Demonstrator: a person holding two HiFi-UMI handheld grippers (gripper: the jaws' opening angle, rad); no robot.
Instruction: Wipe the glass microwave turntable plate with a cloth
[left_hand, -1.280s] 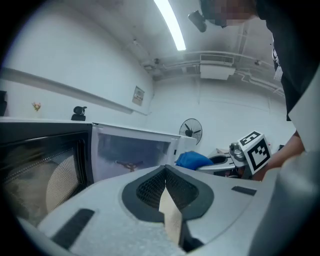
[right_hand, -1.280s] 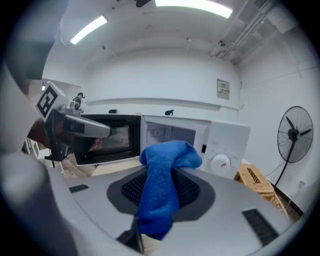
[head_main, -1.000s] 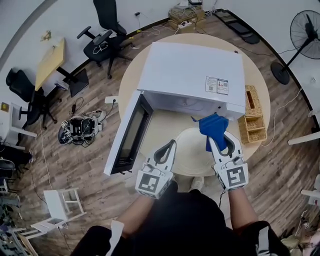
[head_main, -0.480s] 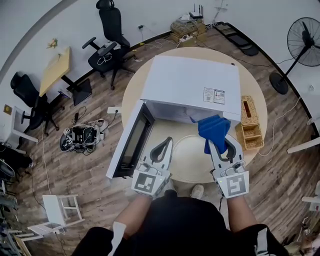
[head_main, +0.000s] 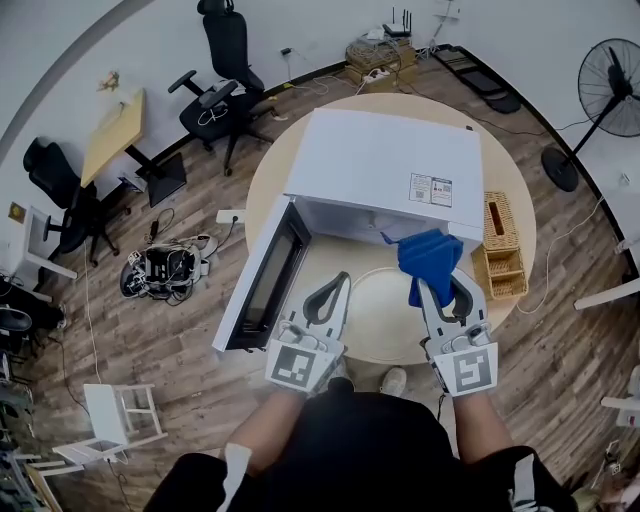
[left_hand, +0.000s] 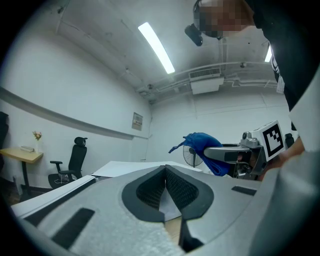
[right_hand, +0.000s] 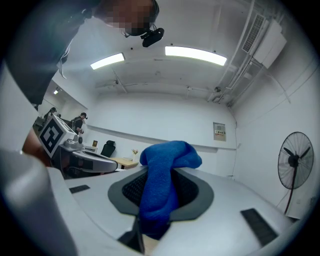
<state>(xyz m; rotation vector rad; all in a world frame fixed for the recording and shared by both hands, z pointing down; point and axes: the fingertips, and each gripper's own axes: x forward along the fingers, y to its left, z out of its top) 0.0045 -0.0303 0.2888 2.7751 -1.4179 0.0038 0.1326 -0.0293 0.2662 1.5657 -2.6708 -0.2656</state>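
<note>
A round table (head_main: 512, 165) holds a white microwave (head_main: 385, 165), its door (head_main: 262, 285) open, and the plate (head_main: 385, 320) lies flat in front. Your left gripper (head_main: 336, 283) (left_hand: 165, 172), jaws pressed together on nothing, hangs at the plate's left edge. Your right gripper (head_main: 432, 285) (right_hand: 160, 200) pinches a blue cloth (head_main: 430, 255) (right_hand: 165, 170) above its right edge.

Three cameras: one overhead, one riding on each hand-held gripper.
From my seat, the head view looks steeply down from high over the round tabletop (head_main: 268, 170), with the left hand-held gripper (head_main: 338, 285) and right hand-held gripper (head_main: 443, 292) at lower centre. Each gripper view sits close behind its own jaws, facing across the room and up at the ceiling (right_hand: 200, 30). All three share the blue cloth (head_main: 428, 255) and the fan (head_main: 612, 72).
</note>
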